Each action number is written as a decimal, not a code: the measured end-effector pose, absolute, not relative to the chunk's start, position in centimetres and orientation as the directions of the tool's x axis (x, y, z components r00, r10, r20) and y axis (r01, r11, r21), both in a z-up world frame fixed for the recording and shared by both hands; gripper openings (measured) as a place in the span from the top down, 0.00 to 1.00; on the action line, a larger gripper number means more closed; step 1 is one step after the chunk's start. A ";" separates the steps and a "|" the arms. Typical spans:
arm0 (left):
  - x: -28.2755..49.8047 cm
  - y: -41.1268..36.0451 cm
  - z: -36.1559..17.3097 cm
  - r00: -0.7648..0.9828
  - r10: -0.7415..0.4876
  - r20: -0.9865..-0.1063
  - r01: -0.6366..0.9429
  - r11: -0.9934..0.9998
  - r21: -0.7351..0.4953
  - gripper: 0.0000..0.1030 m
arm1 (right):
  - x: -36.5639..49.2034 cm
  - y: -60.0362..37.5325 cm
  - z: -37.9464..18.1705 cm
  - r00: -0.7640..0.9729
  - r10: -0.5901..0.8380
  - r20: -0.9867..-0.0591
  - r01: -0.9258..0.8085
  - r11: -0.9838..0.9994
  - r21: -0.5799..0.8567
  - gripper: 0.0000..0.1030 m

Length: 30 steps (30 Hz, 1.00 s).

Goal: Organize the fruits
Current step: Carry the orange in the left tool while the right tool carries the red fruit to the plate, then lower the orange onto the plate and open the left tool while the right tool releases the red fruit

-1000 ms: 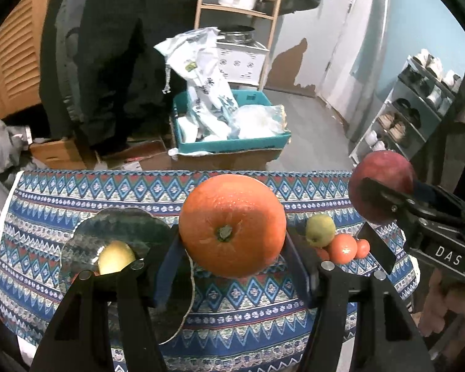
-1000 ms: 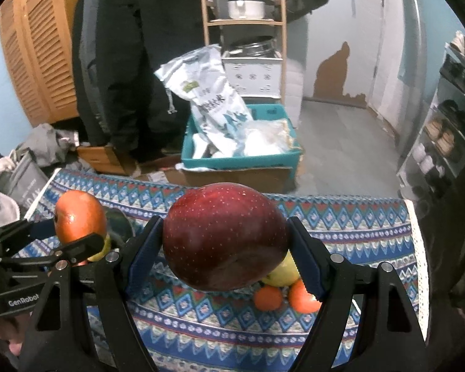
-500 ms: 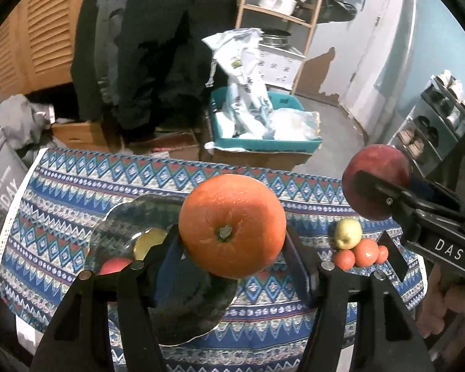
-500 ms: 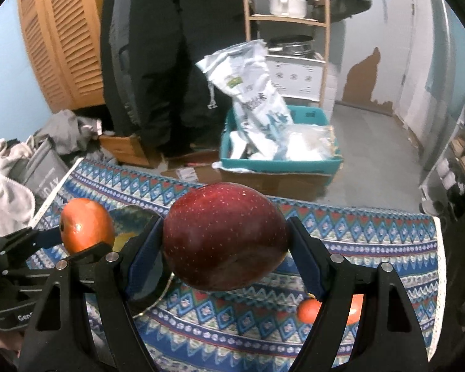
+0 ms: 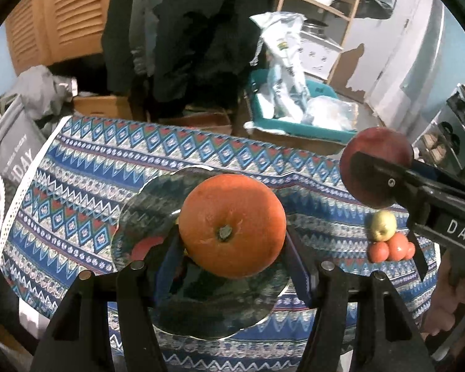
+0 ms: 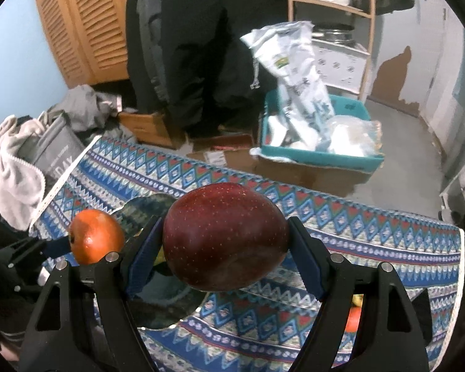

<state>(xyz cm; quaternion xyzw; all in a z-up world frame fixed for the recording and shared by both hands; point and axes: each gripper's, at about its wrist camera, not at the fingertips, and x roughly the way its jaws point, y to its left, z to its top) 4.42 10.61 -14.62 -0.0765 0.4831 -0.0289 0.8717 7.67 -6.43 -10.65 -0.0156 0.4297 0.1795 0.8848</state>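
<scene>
My left gripper (image 5: 232, 248) is shut on an orange (image 5: 232, 225) and holds it above a dark glass plate (image 5: 145, 207) on the patterned tablecloth (image 5: 86, 186). A red fruit (image 5: 145, 246) lies on the plate, partly hidden. My right gripper (image 6: 224, 254) is shut on a dark red apple (image 6: 224, 240), held above the table to the right of the plate; it also shows in the left wrist view (image 5: 375, 167). A small green apple (image 5: 383, 225) and small orange fruits (image 5: 392, 248) lie on the cloth at the right.
Beyond the table's far edge stand a teal crate (image 6: 322, 155) with plastic bags, cardboard boxes (image 5: 102, 107), a wooden shelf (image 6: 331, 6) and a person in dark clothes (image 6: 198, 46). A grey bag (image 5: 9, 152) sits off the left edge.
Both grippers have moved left with their fruits. The orange is now over the plate, and the loose fruits have shifted to the right in view.
</scene>
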 end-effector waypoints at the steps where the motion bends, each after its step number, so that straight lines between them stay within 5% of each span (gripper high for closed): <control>1: 4.4 10.9 -14.9 0.526 -0.121 -0.842 -0.032 0.986 -0.161 0.37 | 7.8 -6.2 -10.9 0.561 0.307 -0.769 -0.335 0.934 0.128 0.23; 30: 4.8 11.6 -23.9 0.319 -0.084 -0.944 -0.111 0.986 -0.126 0.37 | 10.1 -1.1 -21.9 0.308 0.288 -0.907 -0.392 0.907 0.155 0.23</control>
